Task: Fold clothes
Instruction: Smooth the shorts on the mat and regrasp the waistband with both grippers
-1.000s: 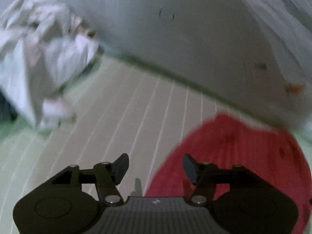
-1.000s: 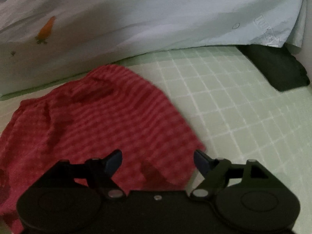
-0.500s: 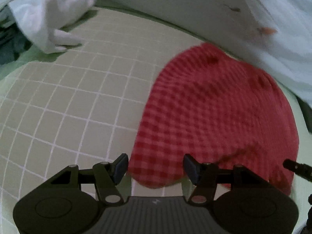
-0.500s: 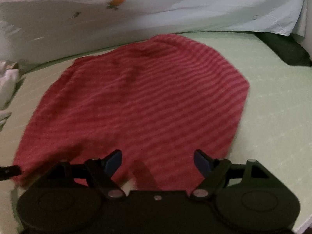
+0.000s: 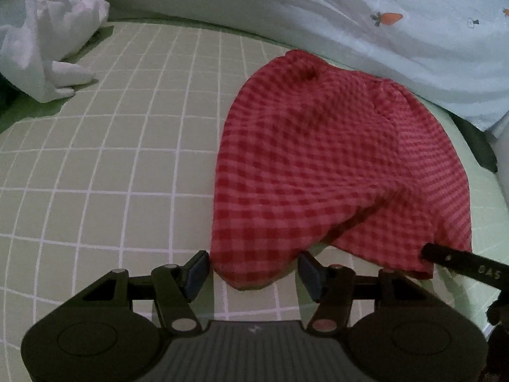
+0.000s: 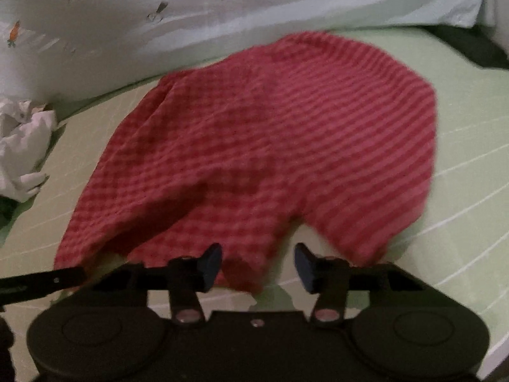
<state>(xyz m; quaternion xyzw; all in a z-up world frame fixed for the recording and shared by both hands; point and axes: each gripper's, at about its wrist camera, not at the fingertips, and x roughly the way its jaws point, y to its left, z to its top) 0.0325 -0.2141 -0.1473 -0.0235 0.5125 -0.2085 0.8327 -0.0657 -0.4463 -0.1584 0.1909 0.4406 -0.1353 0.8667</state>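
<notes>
Both claws have swung in over the near hem of the red checked shorts (image 5: 318, 165) lying flat on the green gridded bed (image 5: 95, 159), left claw (image 5: 253, 273) and right claw (image 6: 257, 265) closing but not yet pinching it, so folding is barely begun.

The red gingham shorts (image 5: 318, 165) are made of a woven cloth with a puckered, slightly crinkled surface, matt throughout; in the blurred right wrist view the weave is smeared into stripes (image 6: 286, 146), so its texture can hardly be judged there. The green sheet (image 5: 95, 165), printed with thin white grid lines, is seen as smooth, flat, matt cloth. The pale duvet (image 5: 413, 47), printed with small carrots, is shown as soft cloth in shallow folds. The white garment (image 5: 47, 47) is seen as thin, crumpled cloth. The left gripper (image 5: 253, 273) is made of matt black plastic, ribbed on its middle plate, with small shiny metal pins at the pivots.
</notes>
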